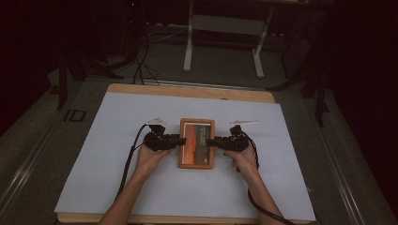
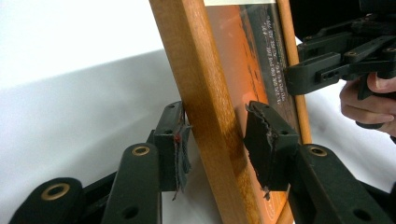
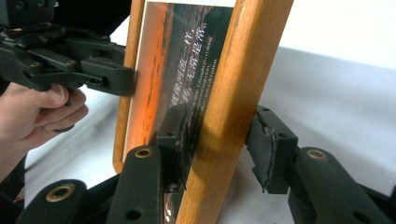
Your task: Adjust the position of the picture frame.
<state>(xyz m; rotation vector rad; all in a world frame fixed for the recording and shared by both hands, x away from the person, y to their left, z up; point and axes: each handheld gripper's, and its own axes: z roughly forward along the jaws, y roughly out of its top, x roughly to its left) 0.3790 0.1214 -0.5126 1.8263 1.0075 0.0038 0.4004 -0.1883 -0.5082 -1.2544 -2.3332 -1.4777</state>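
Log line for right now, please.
picture frame flat on white sheet | left gripper jaws straddle its left rail, gaps visible | right gripper likewise, right rail

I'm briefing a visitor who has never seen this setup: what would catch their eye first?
The wooden-framed orange sunset picture lying mid-table on the white sheet. The left gripper and right gripper straddle its opposite side rails, each with its pads standing just off the wood. Beyond the table, a white metal stand stands out in the dark room.

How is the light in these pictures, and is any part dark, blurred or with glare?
High view: dim, the room around the table is almost black, the picture frame small and soft. Left gripper view: bright white sheet, a pale sheen on the frame's glass. Right gripper view: bright and washed out at the top right, with soft printed text.
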